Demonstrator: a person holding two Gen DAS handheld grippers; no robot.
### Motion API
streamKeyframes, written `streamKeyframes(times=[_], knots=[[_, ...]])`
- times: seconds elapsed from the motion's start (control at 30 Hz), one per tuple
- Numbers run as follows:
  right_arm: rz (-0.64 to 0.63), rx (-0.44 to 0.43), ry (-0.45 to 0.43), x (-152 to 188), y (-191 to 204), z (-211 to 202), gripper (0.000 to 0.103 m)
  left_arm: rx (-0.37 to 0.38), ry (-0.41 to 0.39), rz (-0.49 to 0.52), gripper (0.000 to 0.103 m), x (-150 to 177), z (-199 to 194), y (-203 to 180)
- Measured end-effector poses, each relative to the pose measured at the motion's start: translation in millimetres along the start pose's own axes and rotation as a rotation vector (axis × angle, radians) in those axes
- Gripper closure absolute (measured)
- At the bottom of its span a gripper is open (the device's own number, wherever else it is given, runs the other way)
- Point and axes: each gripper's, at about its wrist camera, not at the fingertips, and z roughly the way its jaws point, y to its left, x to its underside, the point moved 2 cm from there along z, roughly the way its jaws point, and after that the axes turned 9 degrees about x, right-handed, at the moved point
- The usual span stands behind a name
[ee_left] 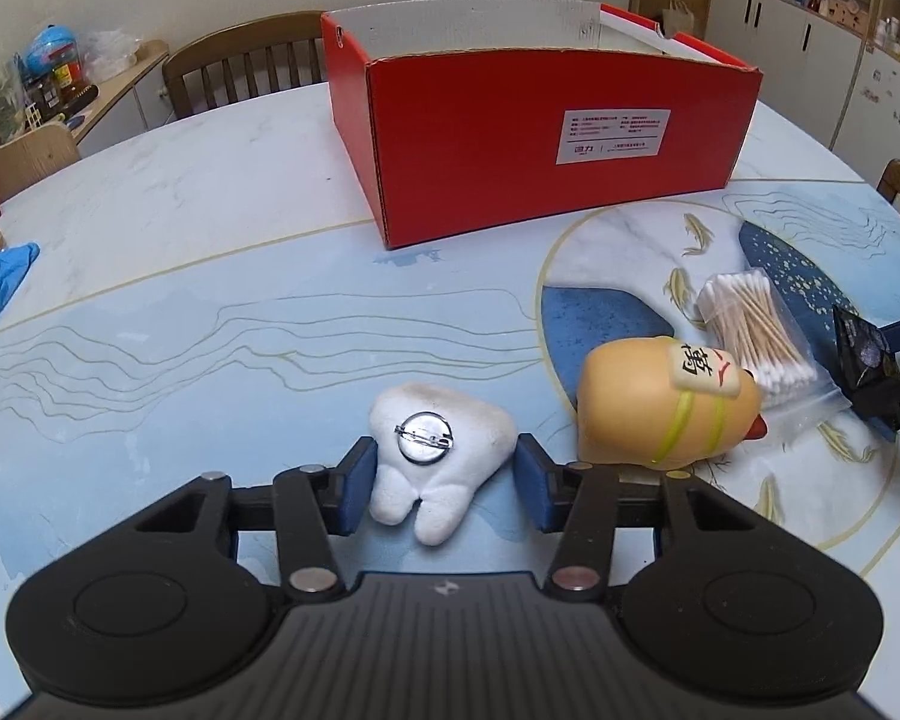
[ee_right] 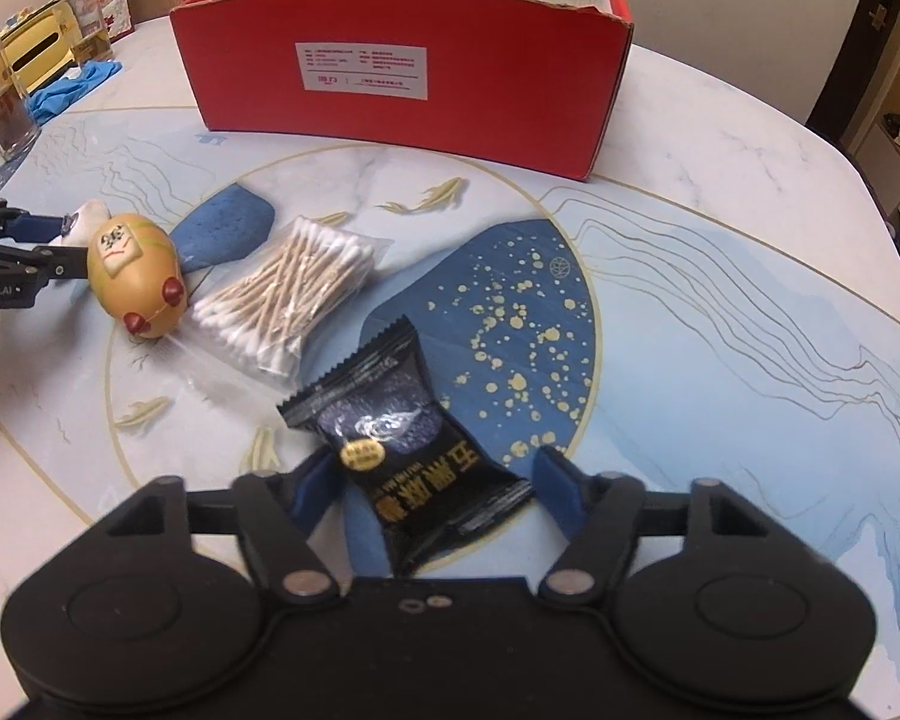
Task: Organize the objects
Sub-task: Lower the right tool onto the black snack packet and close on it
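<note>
A white tooth-shaped plush with a metal pin badge lies between the blue pads of my left gripper, which press on both its sides. A black snack packet sits between the fingers of my right gripper, and both pads touch its edges. Between the two grippers lie a yellow rounded toy on its side and a clear bag of cotton swabs. An open red cardboard box stands at the back of the table, its inside hidden from here.
The round table has a blue and white marbled top. A blue cloth lies at its left edge near a glass jar. A wooden chair stands behind the table, with cabinets beyond it.
</note>
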Motion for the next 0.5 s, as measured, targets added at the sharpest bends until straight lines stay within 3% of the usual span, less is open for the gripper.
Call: streamKeyframes(times=[0.17,0.5], knots=[[0.057,0.018,0.008,0.6,1.2,-5.2,0.051,-0.004,0.011,-0.024,0.055,0.4,-1.6,-0.9],[0.178,-0.014,0.002,-2.6,2.5,-30.0,0.052,0.023,-0.007,-0.140,0.055,-4.0,-25.4,-1.3]])
